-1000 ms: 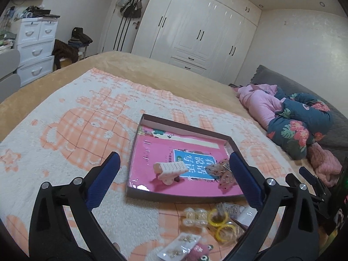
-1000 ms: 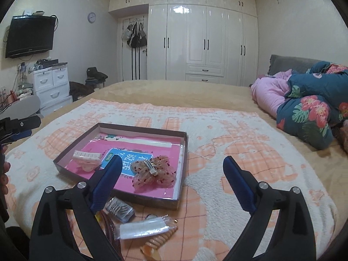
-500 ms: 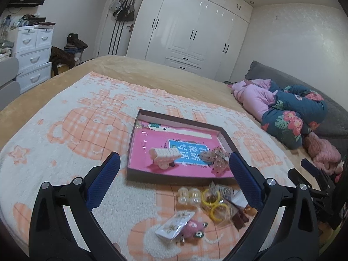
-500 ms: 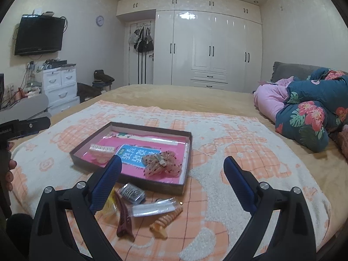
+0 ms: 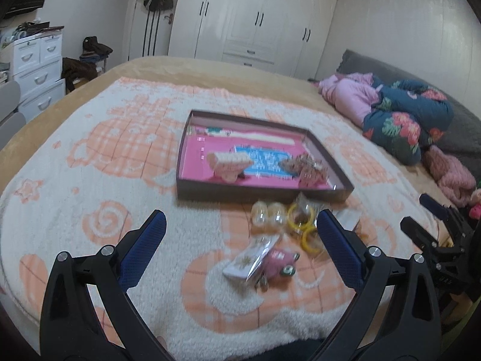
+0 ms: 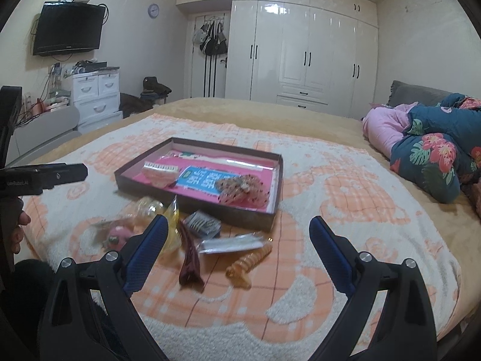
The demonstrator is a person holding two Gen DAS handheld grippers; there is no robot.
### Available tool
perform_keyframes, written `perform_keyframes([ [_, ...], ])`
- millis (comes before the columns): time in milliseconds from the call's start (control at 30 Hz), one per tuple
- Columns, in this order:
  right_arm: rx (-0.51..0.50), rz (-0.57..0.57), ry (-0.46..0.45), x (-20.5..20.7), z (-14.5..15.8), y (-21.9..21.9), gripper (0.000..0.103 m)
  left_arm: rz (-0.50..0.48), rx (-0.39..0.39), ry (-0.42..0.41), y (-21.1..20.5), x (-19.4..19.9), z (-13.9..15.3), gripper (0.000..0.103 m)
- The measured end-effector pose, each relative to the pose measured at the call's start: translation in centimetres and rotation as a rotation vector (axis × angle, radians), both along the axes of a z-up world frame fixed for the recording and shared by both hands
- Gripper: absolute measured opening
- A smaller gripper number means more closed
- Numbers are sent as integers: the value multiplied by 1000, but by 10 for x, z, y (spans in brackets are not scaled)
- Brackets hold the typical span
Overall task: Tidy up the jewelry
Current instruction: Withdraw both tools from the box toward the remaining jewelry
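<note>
Both tools, left (image 5: pixel 240 231) and right (image 6: pixel 239 234), hang spread wide and empty. Just ahead of the right tool, on the bed's blanket (image 6: pixel 330 294), lie a stiff maroon hair clip (image 6: pixel 189 263) and a springy orange spiral tie (image 6: pixel 248 261), short of the box (image 6: pixel 249 218). Both look light; pinching the clip mid-length seems safest.

**Bedroom with white wardrobes and a wide bed**

A wall of glossy white wardrobes (image 6: pixel 303 51) with black handles fills the 12 o'clock side, ceiling spotlights reflecting on the doors. Bags (image 6: pixel 210 40) hang on a door at 11 o'clock, below a round clock (image 6: pixel 153 10). At 10 o'clock a dark television (image 6: pixel 70 31) is mounted above white drawers (image 6: pixel 96 97). The bed (image 6: pixel 240 111) has a tan cover under a cream and orange blanket (image 6: pixel 330 210). At 3 o'clock lie pink and floral bedding (image 6: pixel 433 153) and a grey headboard (image 6: pixel 418 93).
</note>
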State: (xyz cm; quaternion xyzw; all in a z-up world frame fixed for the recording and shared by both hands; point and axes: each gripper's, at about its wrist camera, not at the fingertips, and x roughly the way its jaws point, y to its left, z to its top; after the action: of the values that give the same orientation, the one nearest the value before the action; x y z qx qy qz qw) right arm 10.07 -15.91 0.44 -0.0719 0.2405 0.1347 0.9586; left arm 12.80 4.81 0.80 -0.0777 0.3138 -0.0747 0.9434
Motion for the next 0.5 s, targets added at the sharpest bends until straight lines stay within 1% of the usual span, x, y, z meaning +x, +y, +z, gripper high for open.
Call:
perform_keyframes([
  [133, -11, 12, 13, -5, -5, 4, 92, -15, 8, 43, 0, -3, -12, 92],
  [300, -27, 41, 40, -9, -14, 11, 92, -26, 15, 74, 1, -5, -19, 92],
  [500, -30, 67, 77, -9, -26, 15, 92, -51, 40, 133, -4, -4, -32, 92],
])
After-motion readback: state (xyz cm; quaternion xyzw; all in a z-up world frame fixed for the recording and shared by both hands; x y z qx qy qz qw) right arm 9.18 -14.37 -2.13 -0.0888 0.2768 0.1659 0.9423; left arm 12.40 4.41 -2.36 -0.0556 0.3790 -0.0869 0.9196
